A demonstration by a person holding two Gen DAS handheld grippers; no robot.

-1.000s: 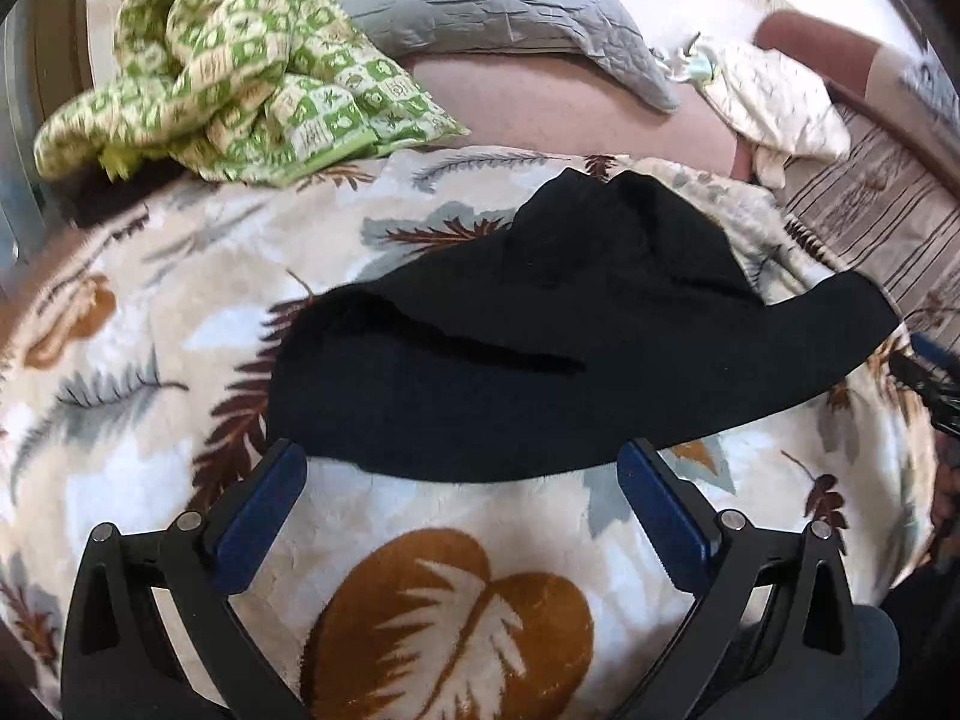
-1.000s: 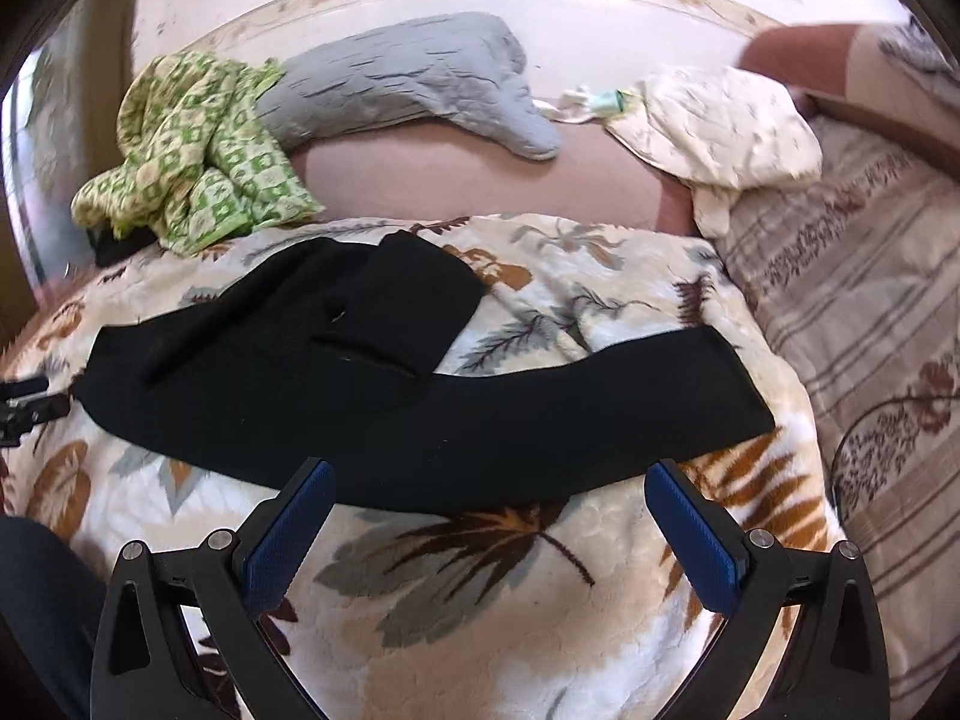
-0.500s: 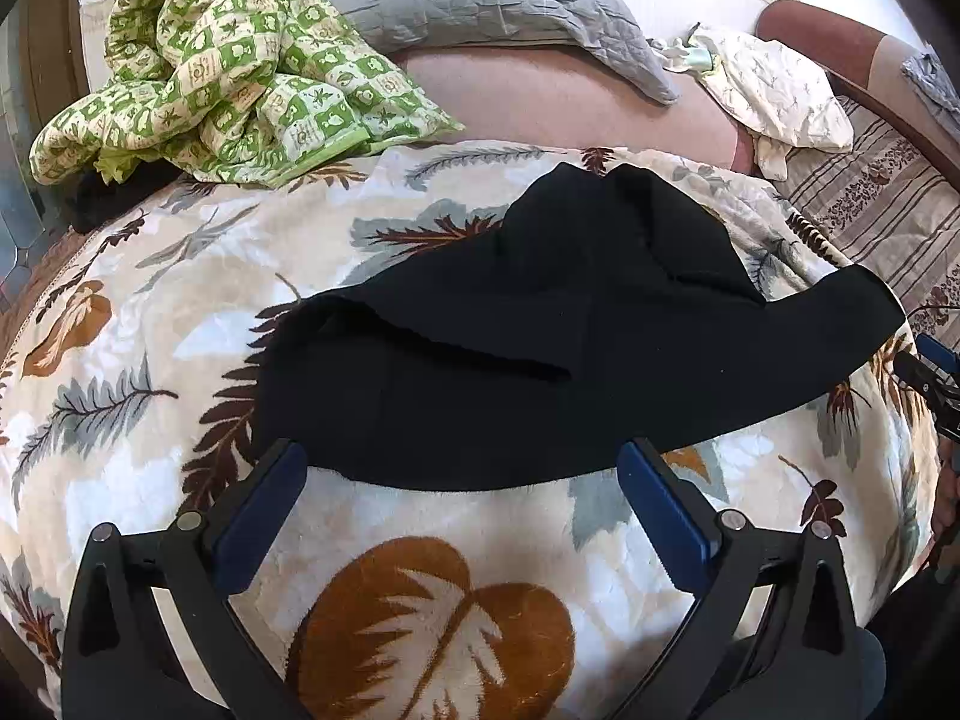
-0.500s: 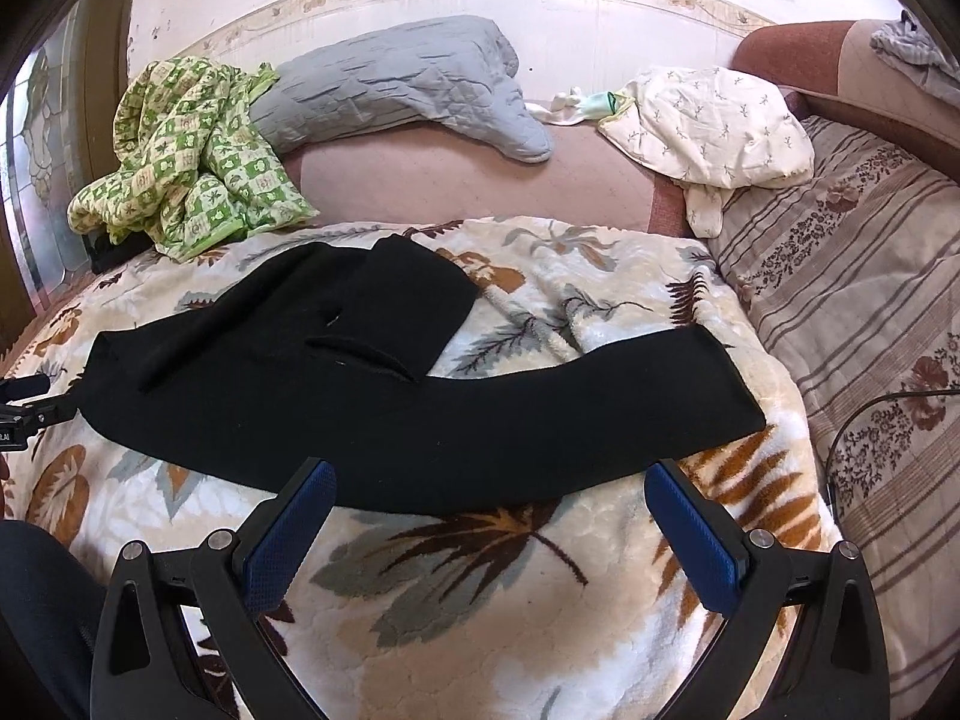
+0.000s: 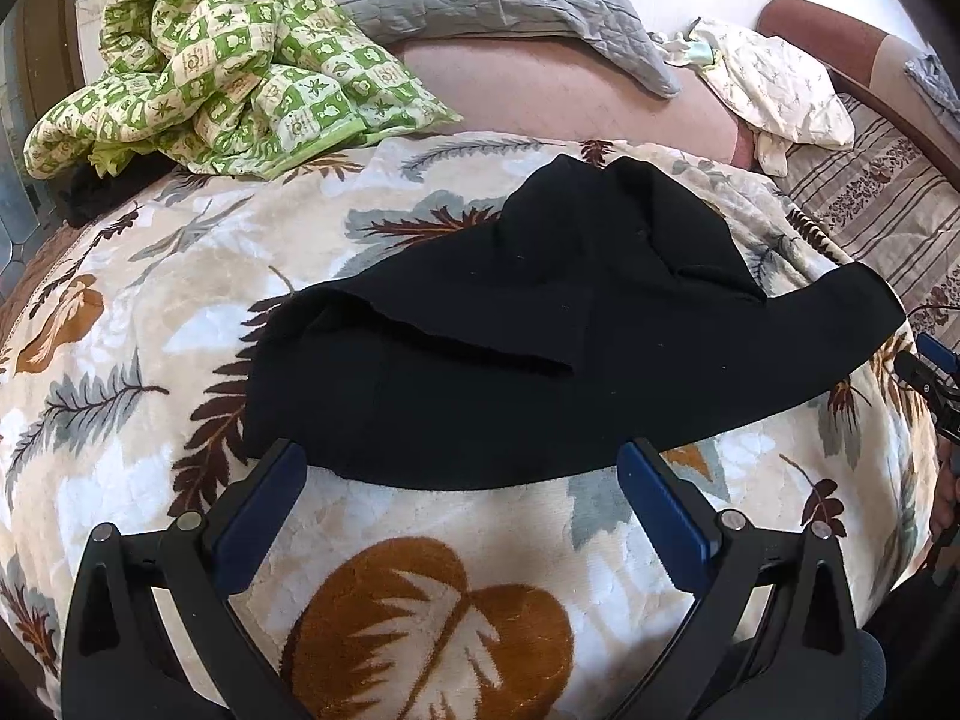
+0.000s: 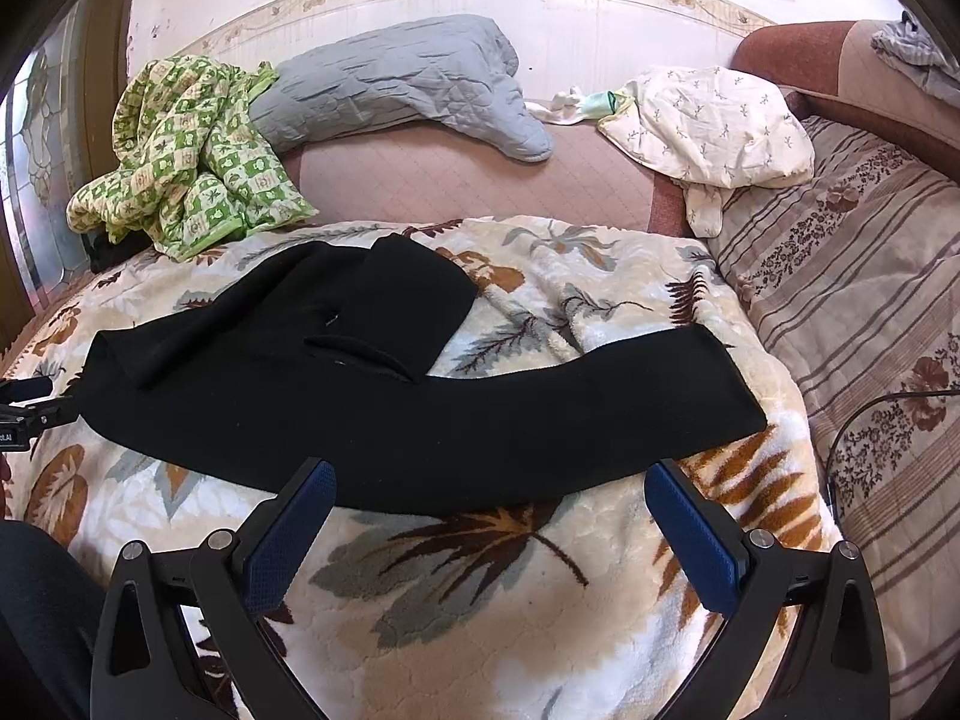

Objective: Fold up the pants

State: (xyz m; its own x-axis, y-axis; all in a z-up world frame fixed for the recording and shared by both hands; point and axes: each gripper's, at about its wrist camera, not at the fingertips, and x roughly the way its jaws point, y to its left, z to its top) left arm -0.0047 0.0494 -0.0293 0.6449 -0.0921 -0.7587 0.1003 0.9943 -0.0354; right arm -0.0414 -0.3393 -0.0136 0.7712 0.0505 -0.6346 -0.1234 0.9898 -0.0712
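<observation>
Both sets of fingers wide and empty, left gripper (image 5: 459, 495) and right gripper (image 6: 495, 516) hovering just short of the pants (image 6: 384, 402) spread on the bed blanket (image 6: 480, 570); I'd pinch both end corners evenly, lift low, fold across

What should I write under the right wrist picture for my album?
Black pants lie stretched across a leaf-print blanket, with the open right gripper just in front of them.

Black pants (image 6: 420, 420) flat on leaf-print blanket (image 6: 480, 570)
</observation>
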